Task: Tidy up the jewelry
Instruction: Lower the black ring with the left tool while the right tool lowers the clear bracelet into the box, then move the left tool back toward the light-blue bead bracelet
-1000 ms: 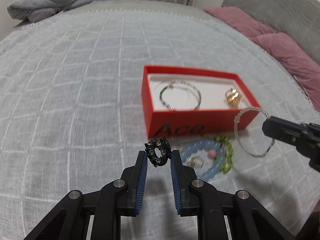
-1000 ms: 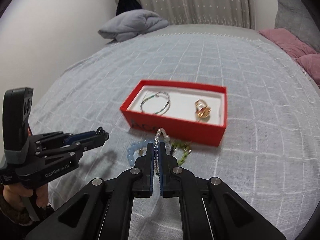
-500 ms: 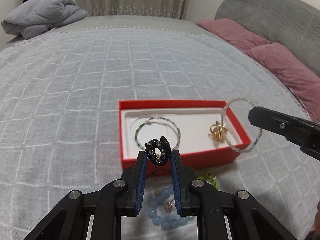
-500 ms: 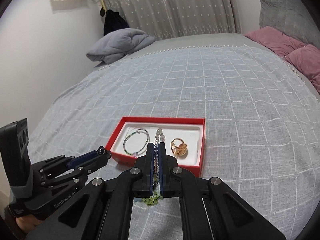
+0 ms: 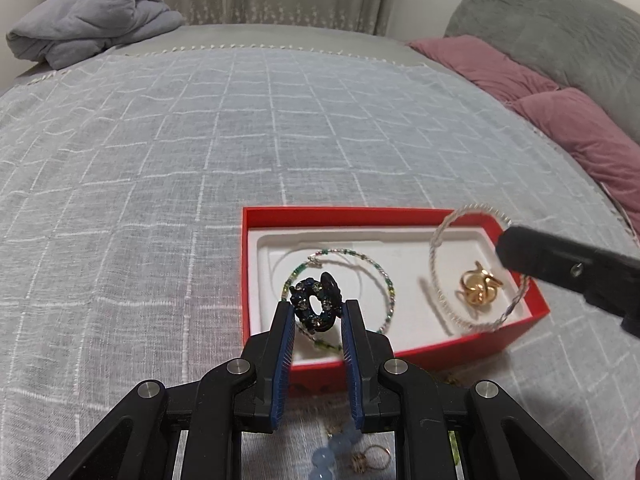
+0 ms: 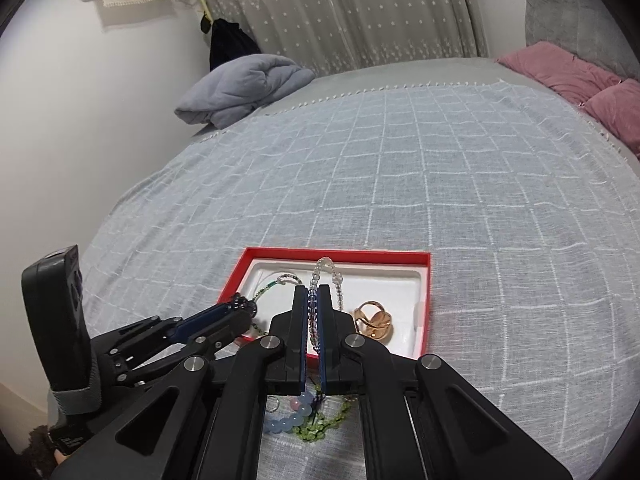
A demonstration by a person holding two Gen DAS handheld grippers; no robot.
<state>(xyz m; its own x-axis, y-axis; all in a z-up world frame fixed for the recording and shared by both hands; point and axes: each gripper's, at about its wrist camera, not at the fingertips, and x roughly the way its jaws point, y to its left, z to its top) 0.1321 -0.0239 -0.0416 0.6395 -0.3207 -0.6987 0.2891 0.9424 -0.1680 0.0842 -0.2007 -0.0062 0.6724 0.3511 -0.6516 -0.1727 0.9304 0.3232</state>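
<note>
My left gripper (image 5: 317,309) is shut on a dark rhinestone ring (image 5: 316,307) and holds it above the left part of the red box (image 5: 360,213). My right gripper (image 6: 314,291) is shut on a clear beaded bracelet (image 6: 325,268), which hangs over the box's right part, also in the left wrist view (image 5: 436,272). In the box's white tray lie a green beaded hoop (image 5: 380,270) and a gold ring (image 5: 478,290). The left gripper also shows in the right wrist view (image 6: 244,305).
On the grey checked bedspread in front of the box lie a blue bead bracelet (image 6: 286,424), a green bead bracelet (image 6: 320,432) and a small gold ring (image 5: 370,460). A folded grey blanket (image 5: 92,20) and pink pillows (image 5: 560,112) are at the far edges.
Both grippers have moved forward over the red box with their pieces held; the box now sits closer and lower in both views.
</note>
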